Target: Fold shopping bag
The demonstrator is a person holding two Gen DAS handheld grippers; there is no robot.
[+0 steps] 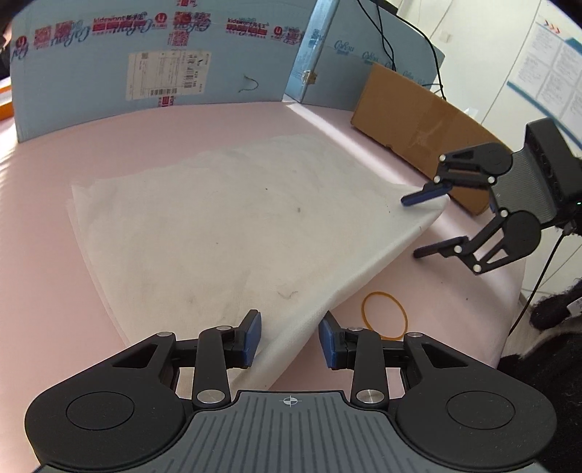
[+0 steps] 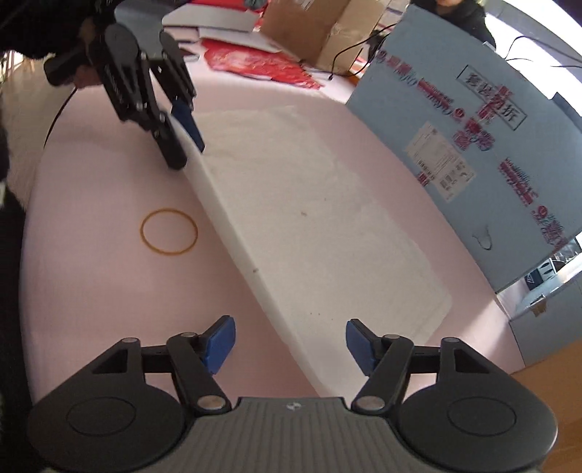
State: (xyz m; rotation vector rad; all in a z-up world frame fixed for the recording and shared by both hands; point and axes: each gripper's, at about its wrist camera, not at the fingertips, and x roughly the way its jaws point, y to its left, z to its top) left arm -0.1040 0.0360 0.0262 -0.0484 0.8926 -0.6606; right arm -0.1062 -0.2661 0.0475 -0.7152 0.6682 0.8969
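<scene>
The white shopping bag (image 1: pixel 225 225) (image 2: pixel 309 203) lies flat on the pink table (image 1: pixel 54 254) (image 2: pixel 91 273), with a long folded edge toward the near side. My left gripper (image 1: pixel 291 340) (image 2: pixel 187 156) is open at one end of that edge. The fold runs between its blue pads (image 1: pixel 252 338) without being pinched. My right gripper (image 2: pixel 289 345) (image 1: pixel 411 227) is open at the other end. One of its fingers is over the bag's corner and the other is beside it over the table. A yellow rubber band (image 1: pixel 382 292) (image 2: pixel 169 210) lies on the table beside the fold.
Light blue cardboard panels (image 1: pixel 109 83) (image 2: pixel 491 145) stand along the table's far side. A brown cardboard box (image 1: pixel 411 120) lies at one end. Red papers (image 2: pixel 254 62) and more cardboard (image 2: pixel 309 25) sit at the other end. A dark sleeve (image 2: pixel 11 254) is at the table edge.
</scene>
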